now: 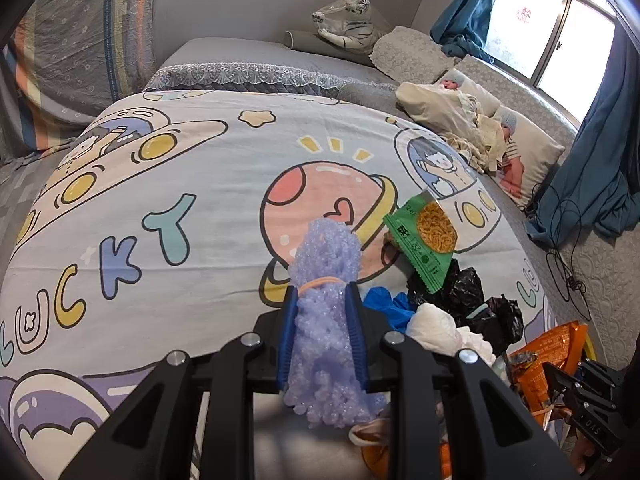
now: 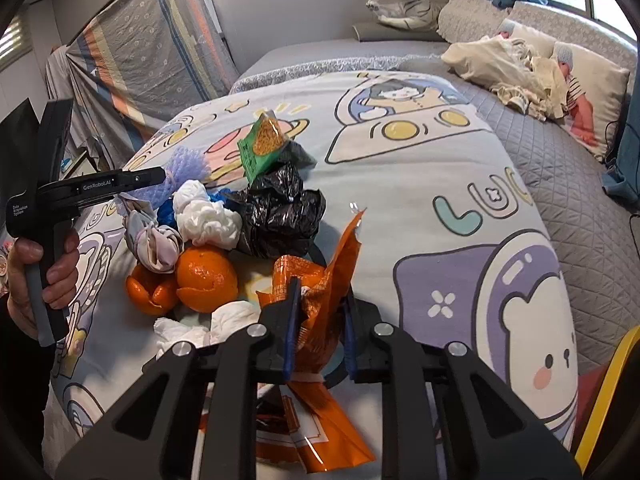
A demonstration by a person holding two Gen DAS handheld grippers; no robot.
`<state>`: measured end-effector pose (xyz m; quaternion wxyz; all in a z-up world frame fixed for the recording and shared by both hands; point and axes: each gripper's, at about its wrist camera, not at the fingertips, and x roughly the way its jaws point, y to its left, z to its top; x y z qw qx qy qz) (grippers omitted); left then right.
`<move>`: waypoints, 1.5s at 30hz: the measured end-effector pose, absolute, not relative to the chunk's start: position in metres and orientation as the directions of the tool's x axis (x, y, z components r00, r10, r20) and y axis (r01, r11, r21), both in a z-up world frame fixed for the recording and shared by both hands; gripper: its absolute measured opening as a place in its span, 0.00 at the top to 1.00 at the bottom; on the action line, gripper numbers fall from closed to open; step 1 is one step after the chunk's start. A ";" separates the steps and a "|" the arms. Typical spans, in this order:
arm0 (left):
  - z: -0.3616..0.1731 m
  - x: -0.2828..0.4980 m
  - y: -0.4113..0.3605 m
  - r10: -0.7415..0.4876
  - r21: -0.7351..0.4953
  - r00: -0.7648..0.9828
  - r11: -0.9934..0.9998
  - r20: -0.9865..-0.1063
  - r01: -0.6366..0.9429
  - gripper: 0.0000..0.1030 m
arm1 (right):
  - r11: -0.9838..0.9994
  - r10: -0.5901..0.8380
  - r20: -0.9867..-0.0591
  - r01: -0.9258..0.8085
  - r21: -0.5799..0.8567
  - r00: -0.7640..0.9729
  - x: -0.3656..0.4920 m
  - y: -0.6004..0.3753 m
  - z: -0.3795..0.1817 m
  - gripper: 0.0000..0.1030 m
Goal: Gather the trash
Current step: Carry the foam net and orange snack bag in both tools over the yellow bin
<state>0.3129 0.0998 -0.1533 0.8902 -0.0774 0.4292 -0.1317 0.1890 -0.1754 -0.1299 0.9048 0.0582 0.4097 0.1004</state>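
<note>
On a bed (image 1: 248, 60) covered by a cartoon sheet (image 1: 200, 168) beneath a window (image 1: 552, 32), purple foam netting (image 1: 326, 320) is clamped by the left gripper (image 1: 322, 300), an orange wrapper (image 2: 320, 300) by the right gripper (image 2: 320, 320), beside piled trash (image 2: 248, 216).

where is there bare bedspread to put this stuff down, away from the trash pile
Free: the bedspread left of the purple foam net, over the LUCKY letters, and in the right wrist view the stretch right of the orange wrapper. Crowded: around the black bag, tissues and orange peel.
</note>
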 end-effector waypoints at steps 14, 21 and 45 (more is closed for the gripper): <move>-0.125 0.291 0.125 -0.289 -0.275 0.666 0.953 -0.688 0.129 0.79 | 0.967 0.247 -0.654 -0.142 0.210 0.715 0.167 -0.186 -0.095 0.88; -0.108 0.262 0.129 -0.284 -0.261 0.703 0.955 -0.652 0.144 0.79 | 0.961 0.268 -0.634 -0.153 0.230 0.725 0.155 -0.190 -0.083 0.88; -0.067 0.196 0.063 -0.394 -0.247 0.713 0.919 -0.580 0.307 0.78 | 0.969 0.215 -0.564 -0.101 0.227 0.797 0.115 -0.226 -0.052 0.88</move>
